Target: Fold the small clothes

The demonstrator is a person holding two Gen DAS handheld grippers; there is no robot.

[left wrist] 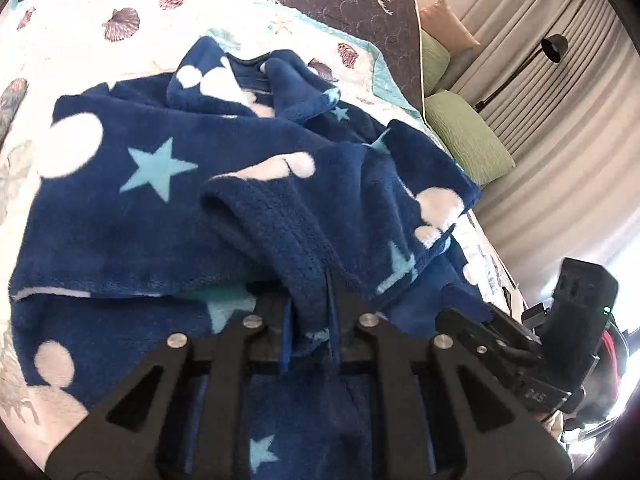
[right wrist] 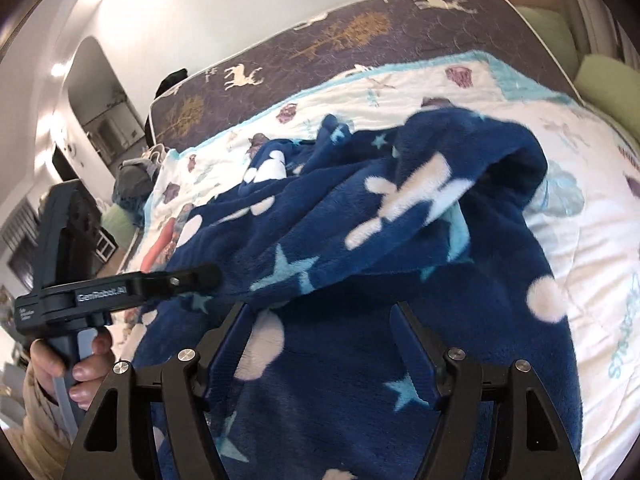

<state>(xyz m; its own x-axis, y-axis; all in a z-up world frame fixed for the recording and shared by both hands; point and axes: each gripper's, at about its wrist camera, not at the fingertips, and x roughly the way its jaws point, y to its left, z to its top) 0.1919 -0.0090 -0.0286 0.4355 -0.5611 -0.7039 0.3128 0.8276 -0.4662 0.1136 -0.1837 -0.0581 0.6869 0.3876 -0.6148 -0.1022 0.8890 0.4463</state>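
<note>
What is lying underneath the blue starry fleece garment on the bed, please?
The blue fleece garment rests on a white quilt printed with seashells, which lies over a dark deer-patterned bedspread. Whatever sits directly beneath the fleece is covered and cannot be seen.

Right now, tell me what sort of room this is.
Most likely a bedroom. The blue fleece garment lies on a seashell-print quilt spread over a mattress, with green pillows at one end and curtains beyond.
</note>
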